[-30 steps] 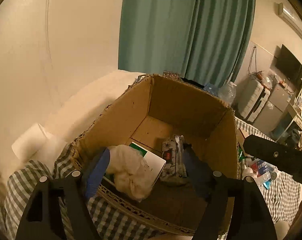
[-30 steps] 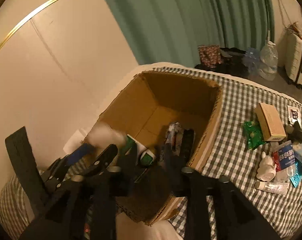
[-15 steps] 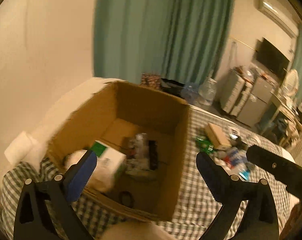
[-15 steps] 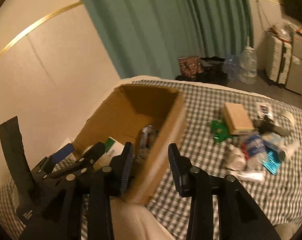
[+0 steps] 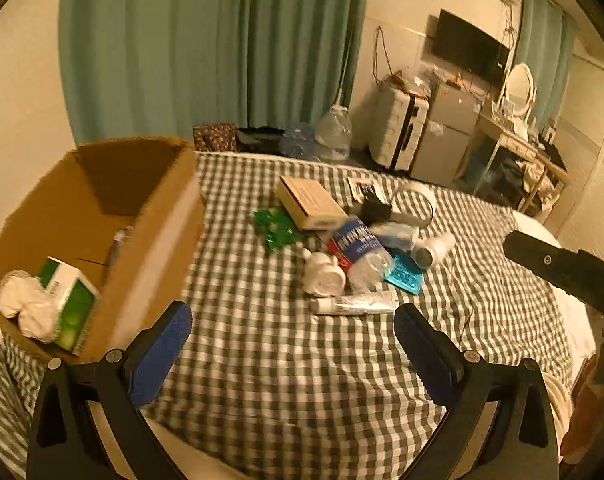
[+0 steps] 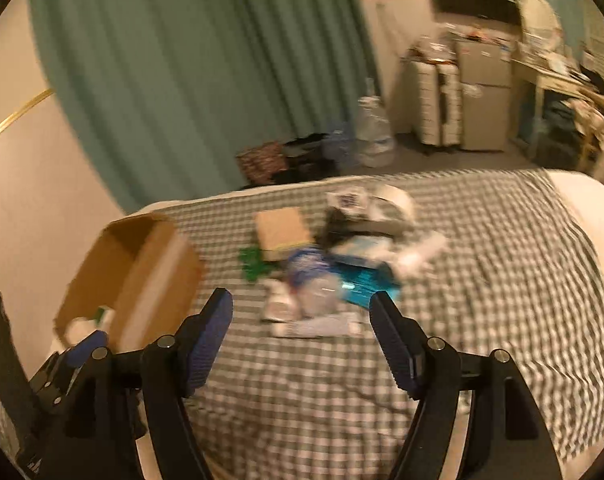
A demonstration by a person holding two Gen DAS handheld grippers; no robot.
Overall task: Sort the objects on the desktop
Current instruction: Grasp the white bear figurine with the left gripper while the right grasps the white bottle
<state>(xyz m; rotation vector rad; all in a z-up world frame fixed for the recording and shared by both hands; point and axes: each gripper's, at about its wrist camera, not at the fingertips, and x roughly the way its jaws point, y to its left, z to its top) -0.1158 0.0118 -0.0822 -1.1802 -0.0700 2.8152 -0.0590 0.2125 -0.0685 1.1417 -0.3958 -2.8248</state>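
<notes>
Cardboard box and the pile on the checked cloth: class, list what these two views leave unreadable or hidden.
- Cardboard box, left wrist view: its near wall hides most of the floor.
- Water bottle label: print too small and blurred.
- Pile, right wrist view: motion blur merges the items.
- White tube: text illegible.
- Right tool, left wrist view: cut off by the edge.

Open brown cardboard box (image 5: pixel 101 216) near wall hiding most of its contents, right-wrist view motion-blurred, pile of small packets and bottles (image 6: pixel 334 264) at bed's middle indistinct
</notes>
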